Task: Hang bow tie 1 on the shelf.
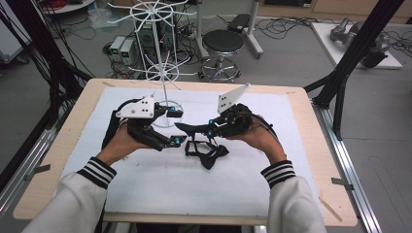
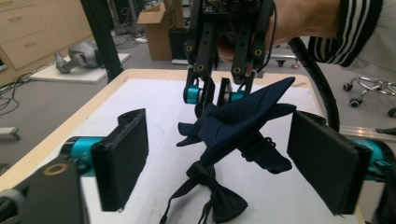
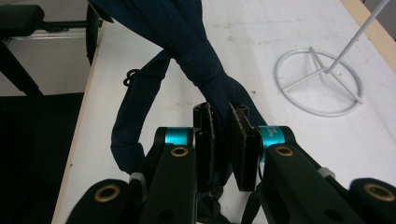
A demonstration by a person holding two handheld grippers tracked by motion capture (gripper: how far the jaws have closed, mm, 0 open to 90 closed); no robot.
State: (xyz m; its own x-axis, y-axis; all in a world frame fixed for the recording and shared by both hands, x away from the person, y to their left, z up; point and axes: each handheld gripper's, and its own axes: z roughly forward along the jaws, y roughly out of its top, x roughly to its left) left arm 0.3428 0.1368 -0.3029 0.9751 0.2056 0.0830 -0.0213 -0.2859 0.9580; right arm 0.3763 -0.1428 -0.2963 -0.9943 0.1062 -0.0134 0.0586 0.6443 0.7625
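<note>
In the high view, the right gripper sits at the centre of the frame, its jaws pointing left and pinched on a navy bow tie that it holds above the white mat. The right gripper view shows the pads closed on the navy fabric, which rises to the upper left of that frame with its strap looping down at the left. A second, black bow tie lies on the mat just below and right of centre, with its strap beside it. The left gripper is left of centre, jaws wide apart and holding nothing. In the left gripper view its two pads stand at either side of the frame, with the navy tie hanging between them, apart from both, and the black tie on the mat beneath. A white wire rack stands at upper centre, its ring base on the mat.
</note>
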